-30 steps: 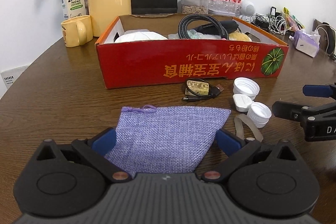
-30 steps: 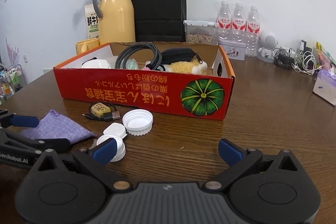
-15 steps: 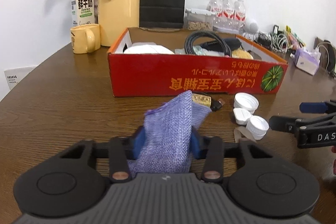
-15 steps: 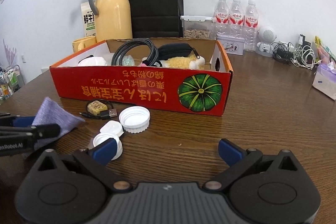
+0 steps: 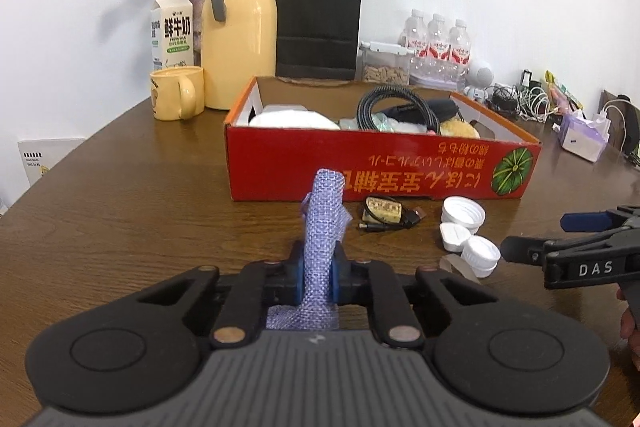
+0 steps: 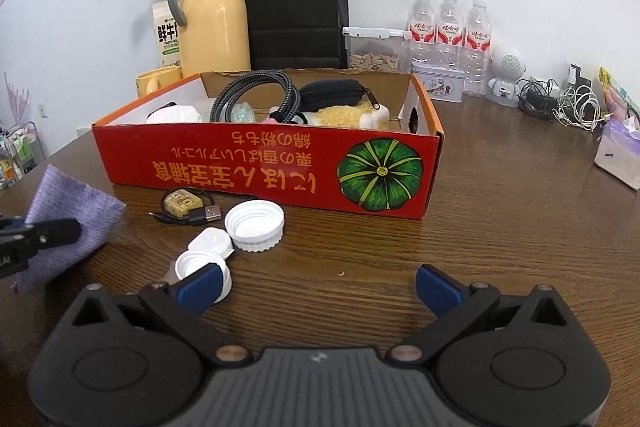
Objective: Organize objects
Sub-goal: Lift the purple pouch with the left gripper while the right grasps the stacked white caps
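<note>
The left claw (image 5: pixel 318 277) is closing, its pads pinching the purple pouch (image 5: pixel 323 227), which stands bunched up above the bench (image 5: pixel 132 211) in front of the red box (image 5: pixel 360 167). To its right lie a cable (image 5: pixel 386 215) and white caps (image 5: pixel 464 231). The right claw (image 6: pixel 320 289) hangs wide apart, empty, over the bench near the caps.
</note>
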`<state>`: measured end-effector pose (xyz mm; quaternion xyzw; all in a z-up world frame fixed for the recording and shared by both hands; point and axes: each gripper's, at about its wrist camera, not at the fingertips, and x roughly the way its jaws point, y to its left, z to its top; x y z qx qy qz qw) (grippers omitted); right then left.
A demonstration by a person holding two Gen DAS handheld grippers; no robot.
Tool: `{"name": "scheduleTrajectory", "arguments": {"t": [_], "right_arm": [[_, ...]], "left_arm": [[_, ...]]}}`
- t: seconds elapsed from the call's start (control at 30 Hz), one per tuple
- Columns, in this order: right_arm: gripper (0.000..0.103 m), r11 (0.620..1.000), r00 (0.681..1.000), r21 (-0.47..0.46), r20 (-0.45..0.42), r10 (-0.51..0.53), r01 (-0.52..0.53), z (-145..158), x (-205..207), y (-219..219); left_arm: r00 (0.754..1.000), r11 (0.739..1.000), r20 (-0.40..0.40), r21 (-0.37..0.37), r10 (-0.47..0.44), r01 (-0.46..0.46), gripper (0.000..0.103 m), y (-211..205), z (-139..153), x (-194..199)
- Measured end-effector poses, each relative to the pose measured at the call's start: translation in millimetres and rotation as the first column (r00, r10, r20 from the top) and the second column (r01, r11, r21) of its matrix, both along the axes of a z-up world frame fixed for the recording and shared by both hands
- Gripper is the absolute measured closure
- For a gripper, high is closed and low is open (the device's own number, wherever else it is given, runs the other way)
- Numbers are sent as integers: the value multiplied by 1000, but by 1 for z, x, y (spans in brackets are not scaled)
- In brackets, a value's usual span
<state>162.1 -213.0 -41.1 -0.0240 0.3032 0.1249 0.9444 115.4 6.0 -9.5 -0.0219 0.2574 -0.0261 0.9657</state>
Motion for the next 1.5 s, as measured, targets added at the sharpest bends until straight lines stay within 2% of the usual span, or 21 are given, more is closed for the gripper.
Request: {"name": "scheduleTrajectory", "arguments": {"t": [0.37, 0.47, 0.6, 0.67, 0.73, 0.8, 0.9, 0.97, 1.03, 1.5], "right_arm": [[0, 1000, 999, 11, 30, 28, -28, 3, -6, 1], [9, 998, 998, 13, 30, 62, -62, 4, -8, 4], [13, 995, 995, 27, 34, 98, -99, 5, -11, 11], [20, 991, 991, 51, 46, 124, -127, 8, -13, 14], [21, 988, 988, 51, 50, 146, -149, 10, -13, 19], [29, 984, 985, 46, 42, 168, -170, 10, -12, 26], [47, 978, 979, 49, 18, 202, -202, 8, -9, 34], [67, 976, 977, 55, 13, 211, -211, 8, -9, 37], [75, 974, 976, 65, 13, 216, -216, 9, -9, 36], [75, 974, 976, 81, 55, 208, -212, 17, -14, 31]], "left_arm": [[999, 1000, 35, -8, 26, -26, 91, 13, 15, -10], [999, 999, 40, -12, 36, -35, 91, 18, 17, -12], [998, 999, 39, -20, 41, -40, 91, 22, 17, -12], [999, 999, 38, -23, 39, -38, 91, 22, 17, -12], [999, 999, 36, -25, 37, -36, 91, 23, 16, -11], [999, 999, 33, -28, 35, -34, 91, 23, 15, -11], [999, 999, 31, -32, 31, -30, 91, 24, 14, -11], [999, 999, 29, -33, 30, -29, 91, 24, 13, -11], [999, 999, 28, -35, 27, -26, 91, 24, 12, -11], [999, 999, 44, -30, 24, -22, 91, 23, 18, -12]]}}
